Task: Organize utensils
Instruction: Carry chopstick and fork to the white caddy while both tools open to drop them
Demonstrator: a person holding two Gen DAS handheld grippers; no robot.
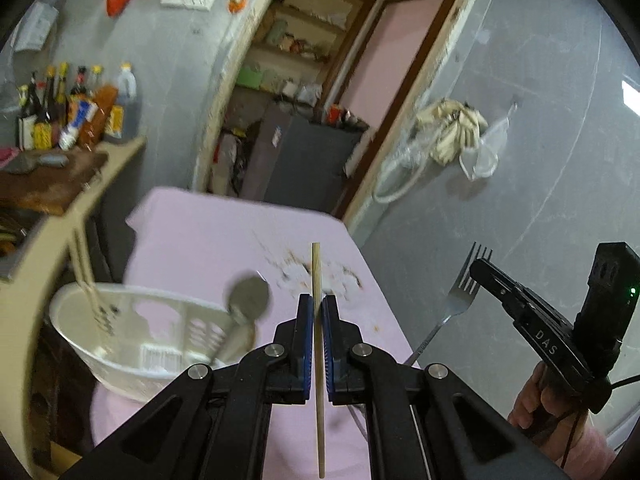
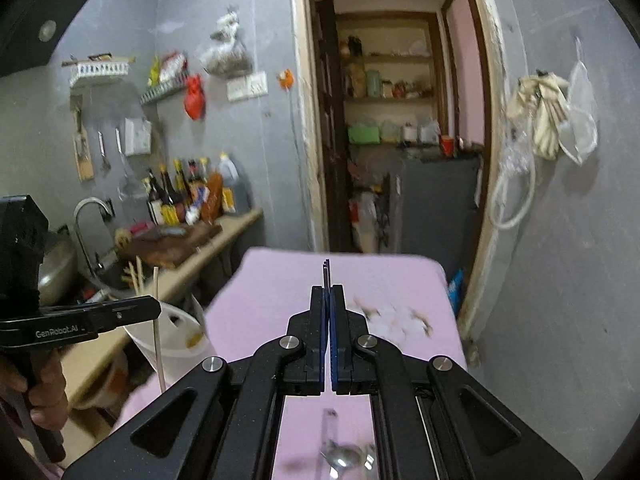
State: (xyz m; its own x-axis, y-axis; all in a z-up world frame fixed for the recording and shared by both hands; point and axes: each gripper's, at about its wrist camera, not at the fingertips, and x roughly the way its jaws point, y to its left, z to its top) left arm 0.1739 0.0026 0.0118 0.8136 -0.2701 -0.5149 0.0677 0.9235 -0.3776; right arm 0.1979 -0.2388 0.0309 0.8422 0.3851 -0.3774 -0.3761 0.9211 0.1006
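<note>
Your left gripper [image 1: 318,308] is clamped on a chopstick [image 1: 317,272] standing toward twelve o'clock from its jaws, your right gripper [image 2: 329,300] pinches a fork [image 1: 460,296], and the white basket [image 1: 120,364] sits at nine o'clock.

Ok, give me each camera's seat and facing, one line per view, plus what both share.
Left wrist: sits on the left gripper, looks along its fingers, shut on a chopstick, over the pink table toward a doorway; the right gripper, fork and a hand show.
Right wrist: sits on the right gripper, faces the same doorway; the left gripper and its hand show.
Shared: table, doorway, bottles, white basket.
</note>
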